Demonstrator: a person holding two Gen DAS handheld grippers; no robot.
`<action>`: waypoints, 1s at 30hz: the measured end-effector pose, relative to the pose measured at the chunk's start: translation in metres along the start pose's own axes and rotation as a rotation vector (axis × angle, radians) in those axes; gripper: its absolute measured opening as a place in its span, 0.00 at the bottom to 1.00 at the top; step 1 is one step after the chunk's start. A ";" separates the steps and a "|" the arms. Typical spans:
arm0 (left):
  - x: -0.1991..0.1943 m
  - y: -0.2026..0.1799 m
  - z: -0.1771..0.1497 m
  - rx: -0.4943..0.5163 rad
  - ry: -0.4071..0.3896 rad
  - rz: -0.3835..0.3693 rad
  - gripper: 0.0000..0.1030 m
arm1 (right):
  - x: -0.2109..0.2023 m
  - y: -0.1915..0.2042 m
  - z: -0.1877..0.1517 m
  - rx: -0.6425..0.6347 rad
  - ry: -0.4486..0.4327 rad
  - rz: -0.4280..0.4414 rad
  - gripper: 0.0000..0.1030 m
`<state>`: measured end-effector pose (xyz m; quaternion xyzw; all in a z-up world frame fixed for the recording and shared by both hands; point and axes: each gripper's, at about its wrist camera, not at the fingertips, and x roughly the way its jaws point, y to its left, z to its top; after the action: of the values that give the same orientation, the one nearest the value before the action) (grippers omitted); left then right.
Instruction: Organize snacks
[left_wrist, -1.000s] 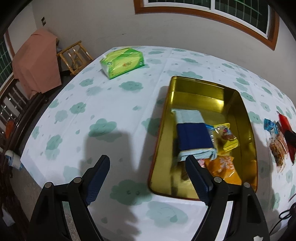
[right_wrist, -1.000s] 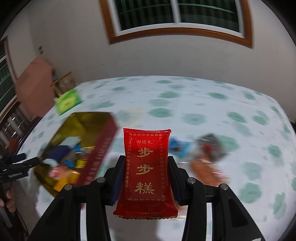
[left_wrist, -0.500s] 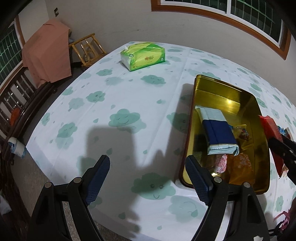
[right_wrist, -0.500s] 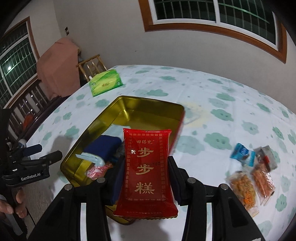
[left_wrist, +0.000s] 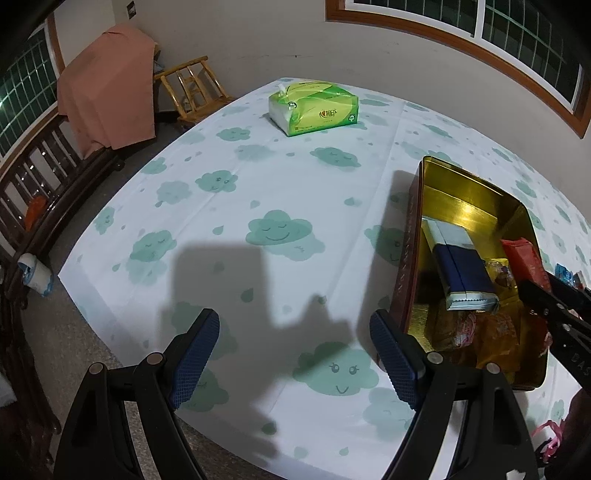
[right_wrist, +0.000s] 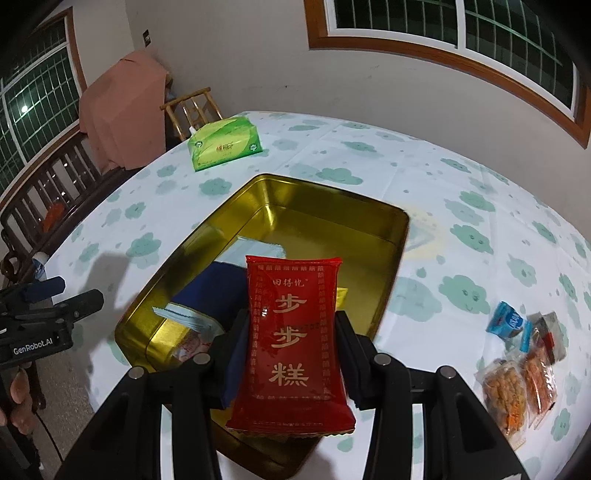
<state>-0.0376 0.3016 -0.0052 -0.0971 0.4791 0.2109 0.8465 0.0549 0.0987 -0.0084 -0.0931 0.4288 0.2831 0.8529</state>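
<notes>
My right gripper (right_wrist: 291, 343) is shut on a red snack packet (right_wrist: 293, 328) with gold lettering, held upright over the near end of the gold tin (right_wrist: 332, 214). Inside the tin lie a blue-and-white packet (right_wrist: 207, 295), a yellow packet and orange ones, partly hidden behind the red packet. In the left wrist view the gold tin (left_wrist: 476, 206) sits at the right, with the red snack packet (left_wrist: 524, 258) and the right gripper's black fingers (left_wrist: 554, 306) over its right side. My left gripper (left_wrist: 295, 354) stands open over bare tablecloth, left of the tin, with nothing between its pads.
Several loose snack packets (right_wrist: 517, 354) lie on the cloud-print tablecloth right of the tin. A green tissue pack (left_wrist: 314, 107) sits at the table's far side. A wooden chair (left_wrist: 192, 88), a draped pink cloth (left_wrist: 107, 85) and a dark bench stand past the left edge.
The right gripper has carried the red packet leftward, from beside the tin to above its near end. The left gripper has drifted left, away from the tin, still open.
</notes>
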 end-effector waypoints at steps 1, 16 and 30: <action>0.000 0.001 0.000 -0.001 0.001 -0.003 0.79 | 0.001 0.002 0.001 -0.005 0.000 -0.001 0.43; 0.002 0.011 -0.005 -0.034 0.010 -0.030 0.79 | 0.025 0.017 0.006 -0.016 0.032 0.015 0.43; 0.002 0.011 -0.008 -0.032 0.021 -0.032 0.80 | 0.039 0.017 0.004 0.000 0.048 0.002 0.44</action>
<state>-0.0474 0.3089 -0.0111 -0.1208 0.4828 0.2039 0.8430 0.0662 0.1304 -0.0354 -0.0995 0.4492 0.2814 0.8421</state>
